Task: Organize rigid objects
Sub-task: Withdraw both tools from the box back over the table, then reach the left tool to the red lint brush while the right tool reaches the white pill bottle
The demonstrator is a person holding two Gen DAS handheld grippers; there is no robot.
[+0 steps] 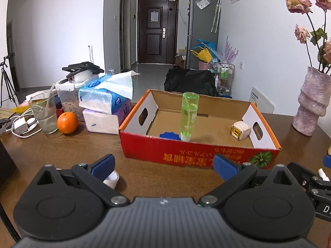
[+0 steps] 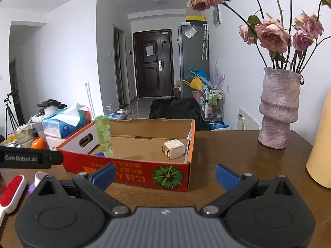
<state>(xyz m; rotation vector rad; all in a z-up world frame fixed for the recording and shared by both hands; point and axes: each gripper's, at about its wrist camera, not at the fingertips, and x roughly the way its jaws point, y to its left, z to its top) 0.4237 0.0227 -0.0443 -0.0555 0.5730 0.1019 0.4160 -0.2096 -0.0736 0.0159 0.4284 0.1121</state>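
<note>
Cardboard box (image 1: pixel 198 155) on counter (image 1: pixel 62 150) already holds green bottle (image 1: pixel 189 115) standing up, blue lid (image 1: pixel 169 135), white cube (image 1: pixel 241 130). Left tool (image 1: pixel 163 165) spread wide, empty. Right tool (image 2: pixel 165 174) spread wide, empty. Small white cap (image 1: pixel 112 178) near left tool, red-white brush (image 2: pixel 11 192) not yet packed.

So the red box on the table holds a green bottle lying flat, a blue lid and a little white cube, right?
Not quite: the green bottle stands upright in the red box, as the left wrist view shows. The blue lid and the little white cube are there too.
</note>
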